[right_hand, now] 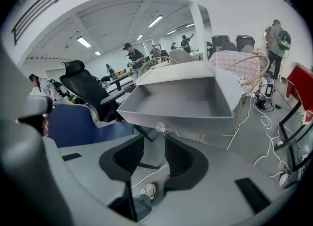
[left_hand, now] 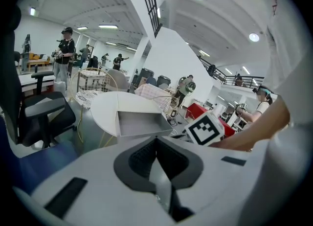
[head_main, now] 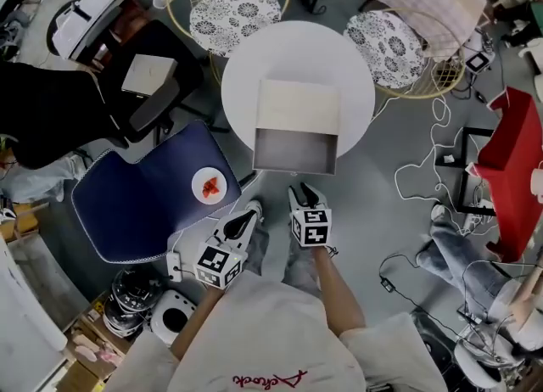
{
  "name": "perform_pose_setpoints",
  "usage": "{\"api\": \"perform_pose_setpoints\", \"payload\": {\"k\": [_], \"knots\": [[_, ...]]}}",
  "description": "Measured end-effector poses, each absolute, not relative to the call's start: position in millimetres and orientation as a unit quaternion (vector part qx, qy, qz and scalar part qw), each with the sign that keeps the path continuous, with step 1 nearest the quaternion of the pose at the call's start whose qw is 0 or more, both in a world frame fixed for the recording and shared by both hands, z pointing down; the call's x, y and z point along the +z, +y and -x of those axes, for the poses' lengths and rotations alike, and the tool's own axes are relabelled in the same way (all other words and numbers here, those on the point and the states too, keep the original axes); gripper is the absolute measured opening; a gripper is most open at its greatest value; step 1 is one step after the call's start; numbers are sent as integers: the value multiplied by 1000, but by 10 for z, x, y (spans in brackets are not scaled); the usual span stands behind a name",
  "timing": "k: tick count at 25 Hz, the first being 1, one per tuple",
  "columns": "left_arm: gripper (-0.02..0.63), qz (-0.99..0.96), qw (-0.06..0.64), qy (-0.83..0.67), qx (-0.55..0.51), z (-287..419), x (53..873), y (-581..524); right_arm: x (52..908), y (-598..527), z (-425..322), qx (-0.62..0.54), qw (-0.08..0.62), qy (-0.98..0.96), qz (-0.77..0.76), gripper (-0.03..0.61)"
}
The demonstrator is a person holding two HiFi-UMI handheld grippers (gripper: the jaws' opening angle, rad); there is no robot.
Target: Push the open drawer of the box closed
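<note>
Right gripper view puts my right gripper (right_hand: 154, 144) with its jaws spread apart and nothing between them. Just beyond the tips sits the small clear knob (right_hand: 160, 127) on the front panel of the drawer (right_hand: 186, 100); I cannot tell whether anything touches it. My left gripper (left_hand: 156, 142) has its jaws pressed together on nothing, and it hangs just beside the right one, a little further from the drawer front.

From the head view, the drawer (head_main: 293, 150) is pulled well out of the white box (head_main: 297, 106) and juts past the edge of the round white table (head_main: 242, 76) toward me, showing a bare grey inside. As I judge it, none of the pushing is done. The whole travel back into the box is left, and the right gripper (head_main: 303, 193) looks like the one lined up to begin it.

As for writing, the box and drawer carry no label I can see. The marker cubes (head_main: 311, 226) show only black-and-white square patterns. A red script word runs across my white shirt (head_main: 270, 379), too small to read with confidence.
</note>
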State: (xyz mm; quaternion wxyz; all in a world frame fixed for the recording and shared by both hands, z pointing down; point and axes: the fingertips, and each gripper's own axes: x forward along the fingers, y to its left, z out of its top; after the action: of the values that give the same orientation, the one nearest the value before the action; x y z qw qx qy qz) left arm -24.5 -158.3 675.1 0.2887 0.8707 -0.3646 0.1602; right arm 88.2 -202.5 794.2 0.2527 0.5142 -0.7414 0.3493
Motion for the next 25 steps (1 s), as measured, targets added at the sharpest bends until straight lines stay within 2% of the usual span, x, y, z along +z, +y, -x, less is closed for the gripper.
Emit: {"api": "perform_pose_setpoints", "payload": {"k": [10,18,25], "knots": [[12,-858,298,-383,169,535,6816,-1515,8116,-2296,-852,353,252,-728,-531,141],[12,-853,304,-388,169,659,6847,-1482,8181,-2366,-836,339,272,-723,-538,80],[12,-852,308,-390,165,690,6876,-1472,8182,-2371,-834,333,279,-720,-541,77]]}}
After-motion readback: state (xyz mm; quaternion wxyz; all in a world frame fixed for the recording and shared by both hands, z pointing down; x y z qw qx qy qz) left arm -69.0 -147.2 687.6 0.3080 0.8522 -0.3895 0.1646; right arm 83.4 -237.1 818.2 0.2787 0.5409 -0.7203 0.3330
